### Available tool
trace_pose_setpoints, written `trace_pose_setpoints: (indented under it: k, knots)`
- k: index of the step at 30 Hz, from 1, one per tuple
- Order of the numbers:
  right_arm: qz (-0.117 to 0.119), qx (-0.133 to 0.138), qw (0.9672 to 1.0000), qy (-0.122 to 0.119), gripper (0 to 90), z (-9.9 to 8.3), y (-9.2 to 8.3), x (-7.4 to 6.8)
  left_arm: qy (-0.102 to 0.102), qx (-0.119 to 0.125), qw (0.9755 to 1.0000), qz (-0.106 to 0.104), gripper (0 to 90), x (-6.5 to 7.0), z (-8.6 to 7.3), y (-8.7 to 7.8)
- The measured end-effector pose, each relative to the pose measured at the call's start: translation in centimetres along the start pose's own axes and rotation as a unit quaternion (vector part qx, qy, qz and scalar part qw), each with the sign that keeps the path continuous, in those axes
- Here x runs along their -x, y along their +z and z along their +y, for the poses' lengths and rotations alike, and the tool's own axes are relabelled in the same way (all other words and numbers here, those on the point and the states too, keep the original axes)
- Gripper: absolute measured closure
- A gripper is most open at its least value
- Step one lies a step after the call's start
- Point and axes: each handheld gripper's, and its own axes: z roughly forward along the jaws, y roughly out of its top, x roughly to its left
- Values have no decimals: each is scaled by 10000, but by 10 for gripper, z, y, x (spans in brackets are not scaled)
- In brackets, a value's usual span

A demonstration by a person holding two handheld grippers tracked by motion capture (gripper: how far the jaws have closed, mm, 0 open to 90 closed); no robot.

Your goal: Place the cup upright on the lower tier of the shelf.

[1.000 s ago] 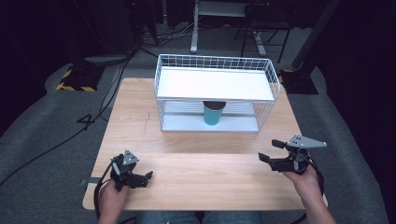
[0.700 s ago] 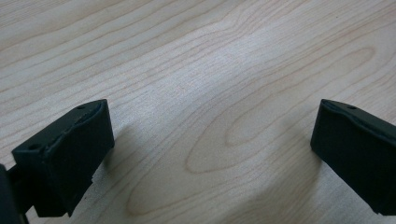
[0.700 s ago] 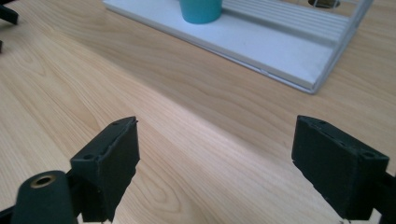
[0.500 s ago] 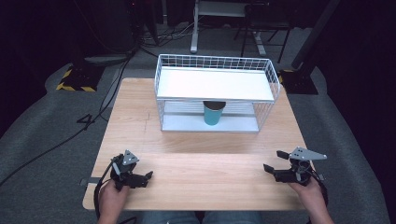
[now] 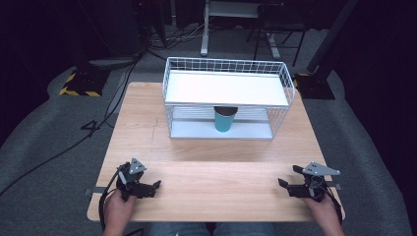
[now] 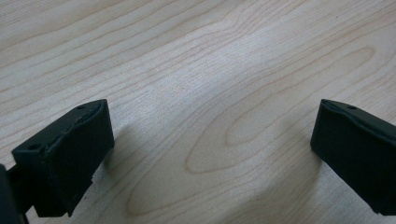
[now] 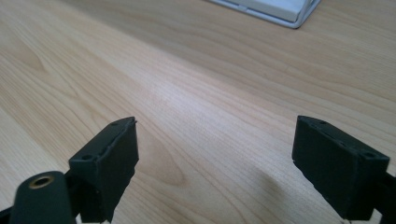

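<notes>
Wooden table (image 5: 147, 123) comes first, its pale top carrying a white wire rack (image 5: 226, 101) at the far middle, with a solid white shelf on top and a lower tier beneath. On that lower tier, just under the shelf, stands a teal cup (image 5: 225, 119), upright and well apart from both hands. At the near edge, the left gripper (image 5: 153, 186) and the right gripper (image 5: 285, 182) rest low over bare wood at opposite corners, each with its jaws spread and nothing between them; the left gripper view and the right gripper view both show plain wood grain in the gap. My judgement is that this is a resting point with no grasp in hand, and that any reach for the cup calls for a long move forward, then a level entry under the shelf so the jaws clear the wire front. Hard to make out: the cup's rim, hidden by the shelf's edge, and whether the rack's front side is open.
</notes>
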Motion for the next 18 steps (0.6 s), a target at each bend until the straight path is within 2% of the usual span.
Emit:
trace_pose_setpoints:
  k: [2, 5, 9, 11, 18]
  knots:
    - [-43, -59, 9999, -93, 150, -1, 3, -1, -1, 0, 10000, 1, 0, 0, 0, 0]
    - [47, -123, 9999, -55, 151, -2, 8, -2, 0, -1, 10000, 0, 0, 0, 0, 0]
    - [61, -324, 9994, -133, 151, 0, 12, -3, -5, 1, 10000, -1, 0, 0, 0, 0]
    - [-5, -482, 9987, -146, 131, 0, 14, -4, -13, 2, 10000, -6, 0, 0, 0, 0]
    - [-71, -548, 9984, -65, 87, 0, 15, -3, -13, 2, 10000, -5, 0, 0, 0, 0]
